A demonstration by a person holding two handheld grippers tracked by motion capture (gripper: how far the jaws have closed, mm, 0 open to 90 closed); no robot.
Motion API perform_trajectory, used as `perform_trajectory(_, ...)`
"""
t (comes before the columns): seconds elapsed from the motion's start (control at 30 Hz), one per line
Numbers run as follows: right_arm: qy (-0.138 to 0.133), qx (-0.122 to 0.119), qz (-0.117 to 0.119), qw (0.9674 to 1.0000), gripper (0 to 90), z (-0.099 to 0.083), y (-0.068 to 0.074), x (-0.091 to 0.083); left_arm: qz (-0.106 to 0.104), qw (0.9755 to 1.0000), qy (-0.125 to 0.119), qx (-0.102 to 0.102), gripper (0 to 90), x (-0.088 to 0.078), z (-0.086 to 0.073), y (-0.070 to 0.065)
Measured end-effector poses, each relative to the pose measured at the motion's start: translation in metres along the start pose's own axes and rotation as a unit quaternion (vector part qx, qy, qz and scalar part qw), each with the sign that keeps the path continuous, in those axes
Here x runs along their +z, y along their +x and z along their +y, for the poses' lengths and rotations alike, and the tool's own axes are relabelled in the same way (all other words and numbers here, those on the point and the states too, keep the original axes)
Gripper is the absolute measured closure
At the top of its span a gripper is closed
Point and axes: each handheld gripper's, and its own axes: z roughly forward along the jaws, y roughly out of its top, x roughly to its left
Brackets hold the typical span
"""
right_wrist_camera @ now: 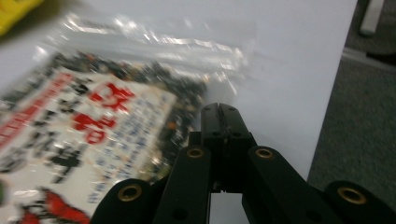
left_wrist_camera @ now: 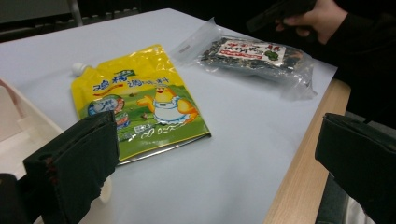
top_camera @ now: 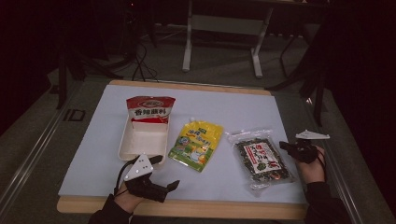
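White paper covers the table (top_camera: 84, 154). Right gripper (right_wrist_camera: 219, 112) (jaws pressed together, nothing between) is beside the clear dark seaweed bag (top_camera: 259, 156). Left gripper (top_camera: 163, 172) jaws are spread wide.

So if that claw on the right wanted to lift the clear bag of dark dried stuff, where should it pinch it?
Probably the clear, empty strip along the clear bag's far end, where the flat film gives thin material to pinch. The bag lies flat on the table, so a low approach from the table's right edge seems best. The right claw sits beside that edge, shut, so it must open first.
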Motion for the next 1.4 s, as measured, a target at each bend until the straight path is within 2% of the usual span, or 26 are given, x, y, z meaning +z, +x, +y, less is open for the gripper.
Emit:
perform_trajectory(0.23, 0.022, 0.015, -0.007, 0.9996, 90.0, -0.011, -0.007, 0.011, 0.002, 0.9999, 0.006, 0.010, 1.1, 0.003, 0.000, -0.002)
perform_trajectory(0.37, 0.034, 0.017, -0.004, 0.9993, 90.0, -0.014, -0.003, 0.016, -0.002, 0.9999, 0.010, 0.008, 1.2, 0.004, 0.000, -0.003)
perform_trajectory(0.53, 0.038, 0.028, 0.003, 0.9989, 90.0, -0.016, 0.001, 0.013, -0.005, 0.9999, 0.014, 0.007, 1.2, 0.005, 0.000, -0.003)
perform_trajectory(0.7, 0.046, 0.031, 0.009, 0.9984, 90.0, -0.019, 0.010, 0.008, -0.008, 0.9998, 0.019, 0.008, 1.2, 0.008, -0.001, -0.005)
perform_trajectory(0.9, 0.055, 0.017, 0.016, 0.9982, 90.0, -0.022, 0.024, 0.002, -0.011, 0.9996, 0.022, 0.012, 1.2, 0.010, 0.000, -0.007)
perform_trajectory(1.03, 0.060, 0.017, 0.020, 0.9979, 90.0, -0.024, 0.030, -0.002, -0.014, 0.9995, 0.023, 0.015, 1.2, 0.012, 0.000, -0.009)
perform_trajectory(1.23, 0.069, 0.014, 0.039, 0.9968, 90.0, -0.032, 0.040, -0.012, -0.019, 0.9995, 0.024, 0.013, 1.2, 0.017, 0.001, -0.012)
perform_trajectory(1.4, 0.077, 0.002, 0.053, 0.9956, 90.0, -0.038, 0.052, -0.019, -0.028, 0.9993, 0.023, 0.009, 1.2, 0.021, 0.004, -0.013)
